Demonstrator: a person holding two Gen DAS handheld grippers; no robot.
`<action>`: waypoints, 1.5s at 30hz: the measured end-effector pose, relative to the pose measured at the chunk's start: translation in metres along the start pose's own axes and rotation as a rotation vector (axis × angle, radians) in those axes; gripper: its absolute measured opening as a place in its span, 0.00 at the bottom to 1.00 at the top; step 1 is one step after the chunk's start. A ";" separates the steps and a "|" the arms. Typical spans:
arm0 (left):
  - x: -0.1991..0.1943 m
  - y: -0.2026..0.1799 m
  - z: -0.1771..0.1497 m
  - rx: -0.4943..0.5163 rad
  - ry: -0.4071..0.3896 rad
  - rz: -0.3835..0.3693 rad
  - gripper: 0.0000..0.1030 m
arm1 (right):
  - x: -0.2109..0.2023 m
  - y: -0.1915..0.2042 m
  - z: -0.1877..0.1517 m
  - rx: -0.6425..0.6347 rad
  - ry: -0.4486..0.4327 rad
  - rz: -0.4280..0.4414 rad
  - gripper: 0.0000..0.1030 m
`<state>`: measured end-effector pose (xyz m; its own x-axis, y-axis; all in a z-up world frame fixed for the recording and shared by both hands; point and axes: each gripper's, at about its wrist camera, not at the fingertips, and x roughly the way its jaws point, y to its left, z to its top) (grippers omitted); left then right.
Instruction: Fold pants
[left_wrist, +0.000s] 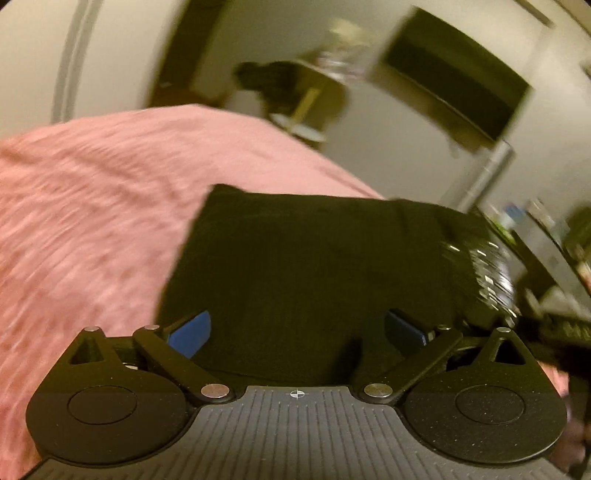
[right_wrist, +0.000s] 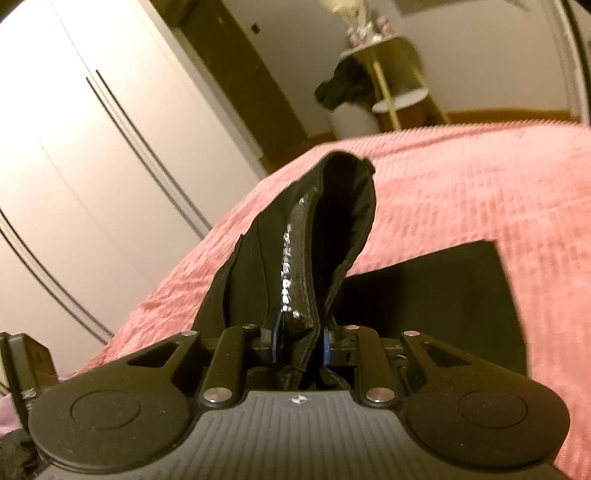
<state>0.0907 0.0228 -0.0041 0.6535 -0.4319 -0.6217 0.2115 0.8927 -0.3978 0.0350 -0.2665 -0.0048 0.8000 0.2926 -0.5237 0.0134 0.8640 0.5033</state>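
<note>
Pants (right_wrist: 343, 236), black, lie on a pink bedspread (right_wrist: 480, 192) that covers the bed across both views. Through the right wrist camera we see the right gripper (right_wrist: 300, 341) with its blue pads (right_wrist: 326, 347) drawn close together on a bunched edge of the pants; a glossy, sequin-like strip (right_wrist: 291, 266) runs up the cloth from between the jaws. That gathered part stands up off the bed in a tall fold, while the flat remainder of the garment lies to the right on the bedspread. We count this as a firm pinch, since the pads press the cloth from both sides.

Through the left wrist camera we see the left gripper (left_wrist: 297, 332) with its jaws spread wide, the blue fingertips (left_wrist: 190, 332) well apart, and nothing pressed between them. The pants (left_wrist: 306, 273) fill the middle of this view as a dark, roughly square panel just beyond the open fingers, with the shiny strip (left_wrist: 487, 273) at its right edge. This picture is blurred, so we cannot tell whether the fingertips touch the cloth.

Far off, beyond the bed, we see white wardrobe doors (right_wrist: 74, 147) on the left and a small gold side table (right_wrist: 391, 74) with dark clothing (right_wrist: 343, 86) draped beside it.
</note>
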 end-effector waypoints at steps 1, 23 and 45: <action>0.003 -0.004 -0.001 0.022 0.015 0.002 1.00 | -0.004 -0.004 -0.003 0.003 -0.002 -0.020 0.18; 0.027 0.005 -0.004 0.015 0.128 0.169 1.00 | -0.025 0.012 -0.023 -0.081 0.097 -0.179 0.14; 0.021 -0.001 -0.002 0.029 0.082 0.128 1.00 | 0.009 0.035 0.004 -0.204 0.111 -0.246 0.02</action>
<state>0.1027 0.0131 -0.0181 0.6151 -0.3223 -0.7195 0.1521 0.9440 -0.2928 0.0447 -0.2356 0.0105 0.7172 0.0979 -0.6900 0.0689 0.9753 0.2099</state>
